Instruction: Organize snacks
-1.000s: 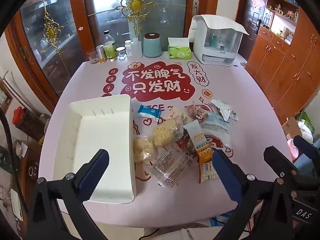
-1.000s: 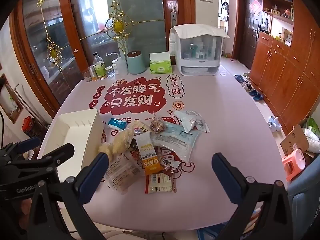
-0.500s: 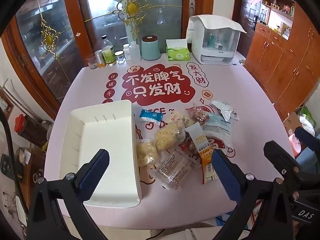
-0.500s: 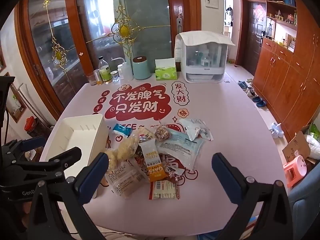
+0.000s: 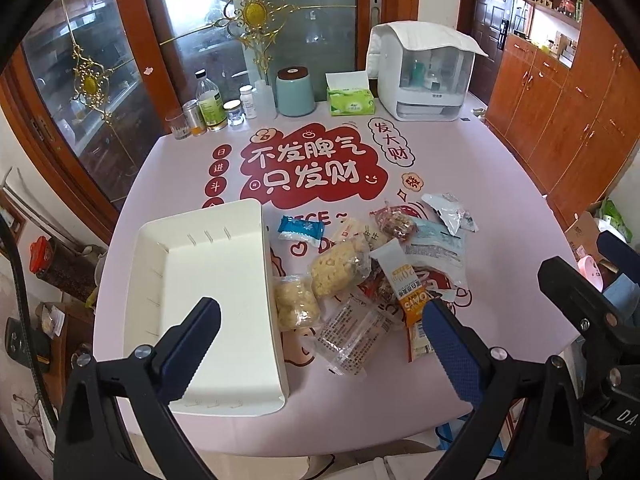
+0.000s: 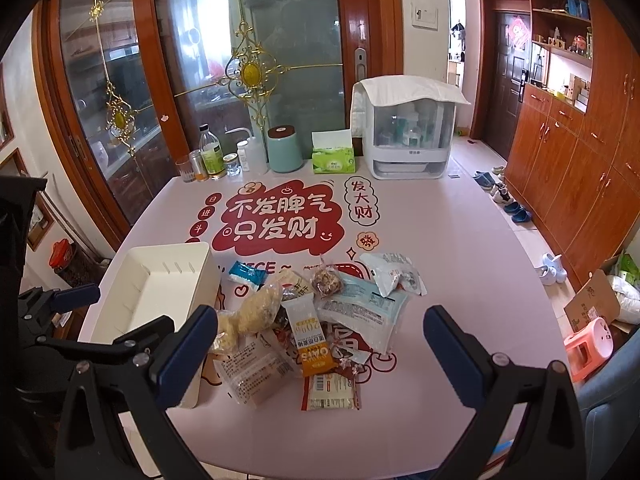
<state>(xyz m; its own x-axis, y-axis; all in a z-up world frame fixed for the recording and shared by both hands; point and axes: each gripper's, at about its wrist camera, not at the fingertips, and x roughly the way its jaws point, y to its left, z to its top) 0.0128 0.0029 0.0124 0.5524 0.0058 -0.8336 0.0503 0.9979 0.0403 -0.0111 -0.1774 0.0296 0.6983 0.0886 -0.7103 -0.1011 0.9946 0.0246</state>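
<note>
pink printed table point(image 5: 460, 152), your white bin point(image 5: 216, 280) sits empty beside the snack pile point(image 5: 372, 276); left gripper point(image 5: 320, 348) and right gripper point(image 6: 320, 348) hover wide open, holding nothing; those overlapping slick wrappers could drag neighbours off the near edge

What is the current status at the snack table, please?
Both grippers, left and right, open, nothing held. White bin holds nothing; snack packets piled beside it on the table. Nothing in the way.
</note>
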